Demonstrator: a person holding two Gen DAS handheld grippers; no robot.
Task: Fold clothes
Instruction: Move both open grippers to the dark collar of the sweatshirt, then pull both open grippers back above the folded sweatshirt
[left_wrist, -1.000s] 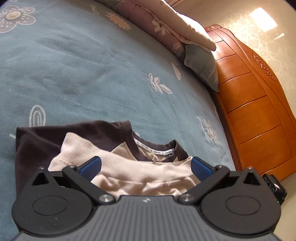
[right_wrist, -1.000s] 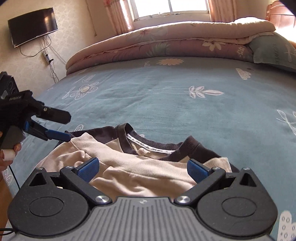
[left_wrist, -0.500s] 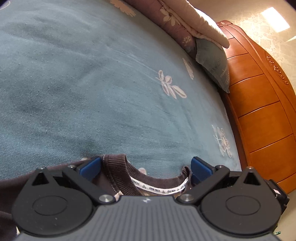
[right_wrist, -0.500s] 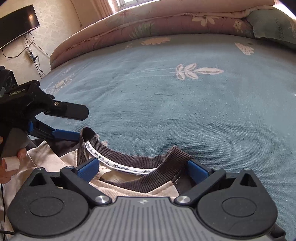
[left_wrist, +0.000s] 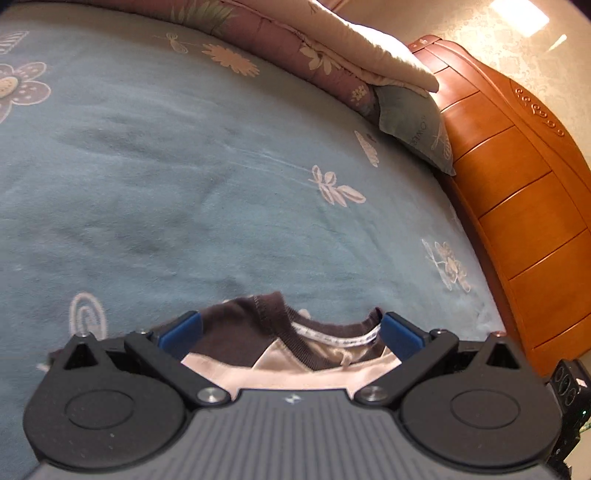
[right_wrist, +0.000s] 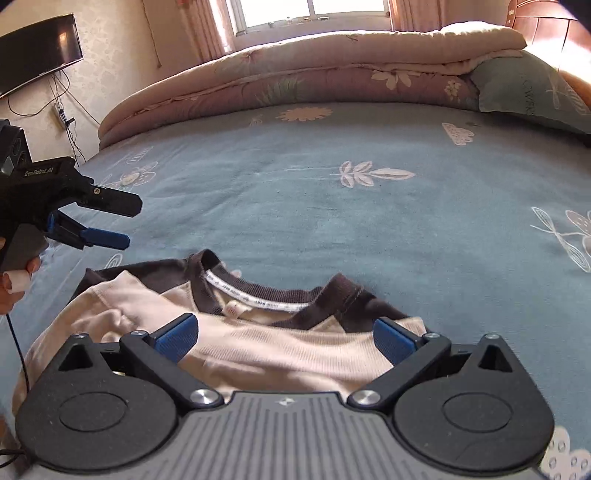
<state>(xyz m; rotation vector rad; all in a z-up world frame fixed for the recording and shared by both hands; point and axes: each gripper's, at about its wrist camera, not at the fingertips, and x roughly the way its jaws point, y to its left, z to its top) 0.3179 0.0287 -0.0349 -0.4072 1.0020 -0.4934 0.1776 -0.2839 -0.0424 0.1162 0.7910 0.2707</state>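
While folded beige-and-brown shirt (right_wrist: 258, 332) lies on blue floral bedsheet (right_wrist: 332, 206), collar facing rolled quilt (right_wrist: 314, 74): right gripper (right_wrist: 286, 338) above shirt body, fingers spread, empty. Left gripper (left_wrist: 290, 332) over collar, fingers spread, holding nothing. Pillow (left_wrist: 417, 129) against wooden headboard (left_wrist: 517, 184).

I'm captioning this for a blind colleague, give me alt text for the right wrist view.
A folded beige shirt with a dark brown collar lies on a blue flowered bedsheet, seen between the open blue fingers of the right gripper. The left gripper, open, hovers at the left edge above the sheet. A rolled quilt and a window lie beyond.
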